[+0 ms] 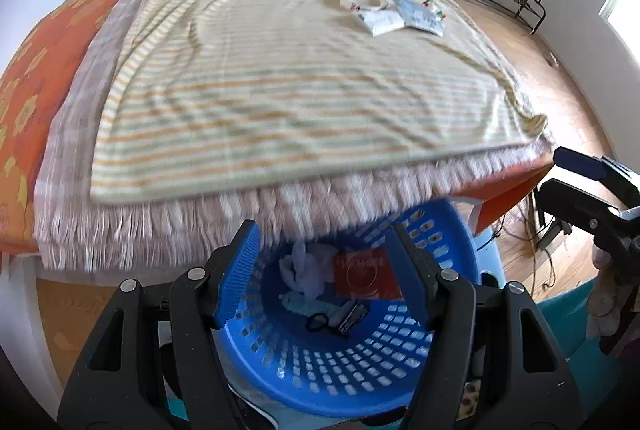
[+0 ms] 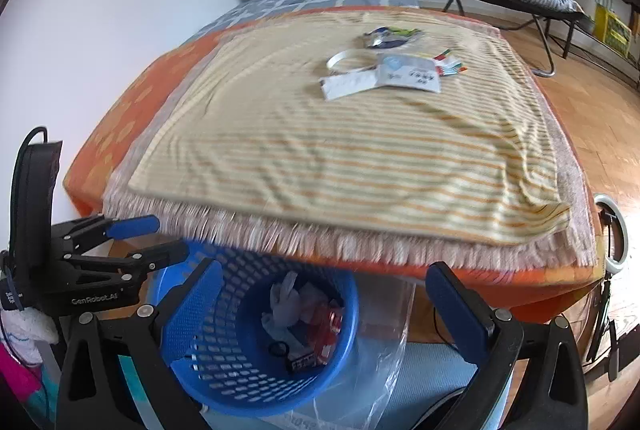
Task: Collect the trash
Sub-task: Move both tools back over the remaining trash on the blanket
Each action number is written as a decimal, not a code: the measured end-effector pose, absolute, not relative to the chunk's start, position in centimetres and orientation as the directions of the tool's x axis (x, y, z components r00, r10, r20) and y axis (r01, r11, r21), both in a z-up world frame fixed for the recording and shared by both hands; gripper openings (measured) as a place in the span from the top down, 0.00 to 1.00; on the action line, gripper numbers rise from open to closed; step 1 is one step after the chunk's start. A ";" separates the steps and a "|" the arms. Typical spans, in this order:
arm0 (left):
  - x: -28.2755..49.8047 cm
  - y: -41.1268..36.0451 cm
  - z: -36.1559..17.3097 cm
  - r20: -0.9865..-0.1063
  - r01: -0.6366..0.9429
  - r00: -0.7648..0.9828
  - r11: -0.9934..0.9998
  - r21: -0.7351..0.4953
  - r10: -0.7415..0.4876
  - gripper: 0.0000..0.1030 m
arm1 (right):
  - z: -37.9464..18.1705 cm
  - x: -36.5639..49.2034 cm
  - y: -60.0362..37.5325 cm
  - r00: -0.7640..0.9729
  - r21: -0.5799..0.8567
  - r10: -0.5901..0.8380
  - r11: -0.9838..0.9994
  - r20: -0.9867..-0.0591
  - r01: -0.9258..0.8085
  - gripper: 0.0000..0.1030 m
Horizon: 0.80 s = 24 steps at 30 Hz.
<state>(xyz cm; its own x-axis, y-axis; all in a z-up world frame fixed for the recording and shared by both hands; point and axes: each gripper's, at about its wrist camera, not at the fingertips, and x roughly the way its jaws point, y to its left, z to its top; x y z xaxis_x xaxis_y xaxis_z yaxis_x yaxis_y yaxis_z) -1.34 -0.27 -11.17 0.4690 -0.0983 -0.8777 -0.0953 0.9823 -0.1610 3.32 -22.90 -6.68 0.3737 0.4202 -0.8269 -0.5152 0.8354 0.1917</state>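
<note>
Both grippers hang over the blue basket [image 1: 340,362], which stands on the floor just below the near edge of the bed [image 1: 60,70].

Left gripper [image 1: 326,274]: jaws apart, nothing between the pads.

Right gripper [image 2: 324,306]: jaws spread wide, nothing between them.

The basket holds crumpled white tissue [image 1: 300,270], a red packet [image 1: 366,272] and small dark items.

Uncollected trash lies on the striped cloth [image 1: 280,90] towards the far right corner of the bed: a white ring [image 2: 346,62], white wrappers [image 2: 352,84] and a crumpled foil packet [image 2: 384,34], close together.
</note>
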 end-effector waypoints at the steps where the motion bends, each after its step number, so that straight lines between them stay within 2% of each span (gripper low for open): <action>1: -0.9 -0.3 -10.9 -0.876 -0.089 0.472 0.983 -0.163 -0.102 0.35 | -6.5 3.8 -23.0 0.377 0.196 0.421 0.839 -0.825 -0.508 0.00; 10: 3.9 -1.1 -8.2 -0.851 -0.017 0.510 0.988 -0.156 -0.126 0.35 | -5.4 8.7 -24.3 0.377 0.285 0.449 0.863 -0.810 -0.416 0.00; 14: 6.4 -1.5 -7.6 -0.849 0.005 0.508 0.987 -0.163 -0.143 0.35 | -4.7 10.8 -24.3 0.395 0.281 0.444 0.870 -0.805 -0.404 0.00; 18: 8.6 -1.5 -7.4 -0.848 0.004 0.507 0.985 -0.173 -0.151 0.35 | -4.4 13.1 -24.5 0.409 0.287 0.439 0.879 -0.800 -0.380 0.00; 24: 12.8 -0.7 -7.6 -0.850 -0.028 0.500 0.977 -0.209 -0.168 0.35 | -4.6 18.1 -24.9 0.383 0.372 0.471 0.877 -0.795 -0.305 0.00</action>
